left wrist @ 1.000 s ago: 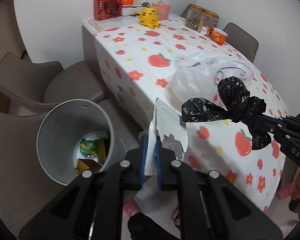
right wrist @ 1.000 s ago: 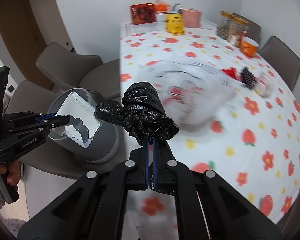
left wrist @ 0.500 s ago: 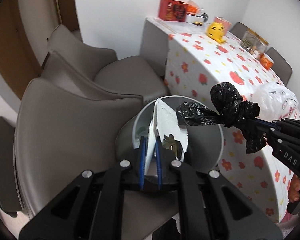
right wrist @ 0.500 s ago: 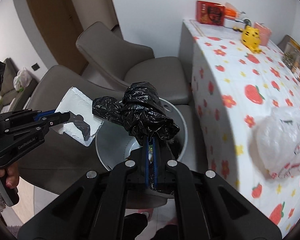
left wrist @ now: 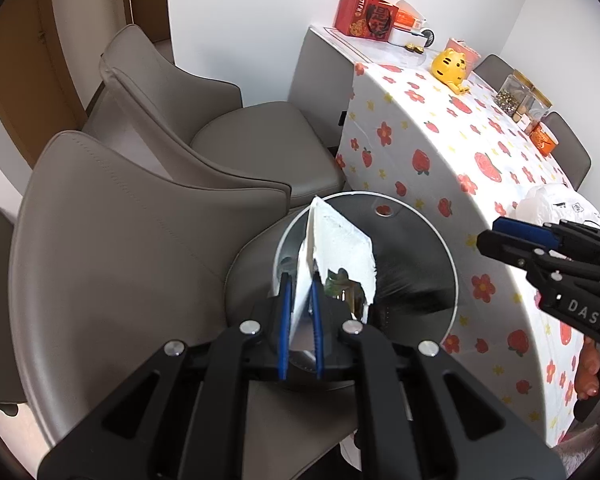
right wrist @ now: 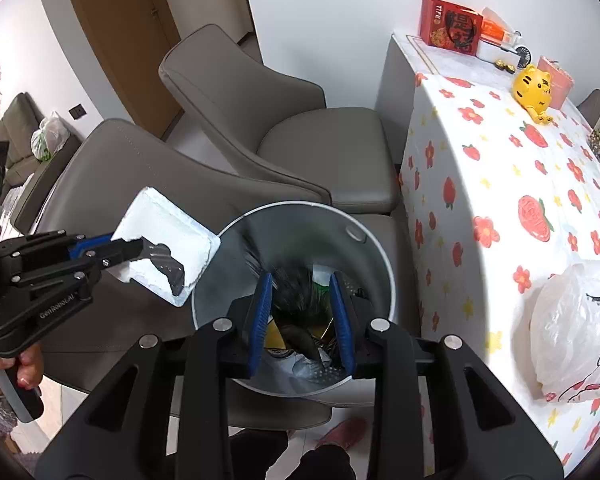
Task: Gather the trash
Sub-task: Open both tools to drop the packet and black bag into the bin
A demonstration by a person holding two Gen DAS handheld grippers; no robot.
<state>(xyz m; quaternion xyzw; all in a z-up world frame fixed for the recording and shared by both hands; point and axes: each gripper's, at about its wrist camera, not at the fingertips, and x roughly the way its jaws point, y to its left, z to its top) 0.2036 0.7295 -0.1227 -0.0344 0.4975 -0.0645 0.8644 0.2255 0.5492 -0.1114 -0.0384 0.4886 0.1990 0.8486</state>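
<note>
A grey round bin point(right wrist: 380, 248) stands on the floor between a chair and the table, with several wrappers at its bottom. My right gripper point(right wrist: 302, 280) hangs over its mouth, and its jaws are opening. A black plastic bag point(right wrist: 296, 292) shows as a blur between and below the blue pads, free of them and falling into the bin. My left gripper point(left wrist: 300, 280) is shut on a broken white foam tray point(left wrist: 340, 248), held upright over the bin's point(left wrist: 440, 240) left rim. The right wrist view shows the foam tray point(right wrist: 172, 232) just left of the bin.
Two grey chairs point(left wrist: 148, 216) crowd the bin's left and far sides. The table with a flowered cloth point(right wrist: 500, 184) rises at the right, with a white plastic bag point(right wrist: 572, 328) near its edge. A yellow tiger figure point(right wrist: 534, 88) and a red box point(right wrist: 452, 26) stand at its far end.
Both grippers swung from the table to above the bin. The right jaws parted and the black bag dropped from them into the bin. The left still grips the foam tray.
</note>
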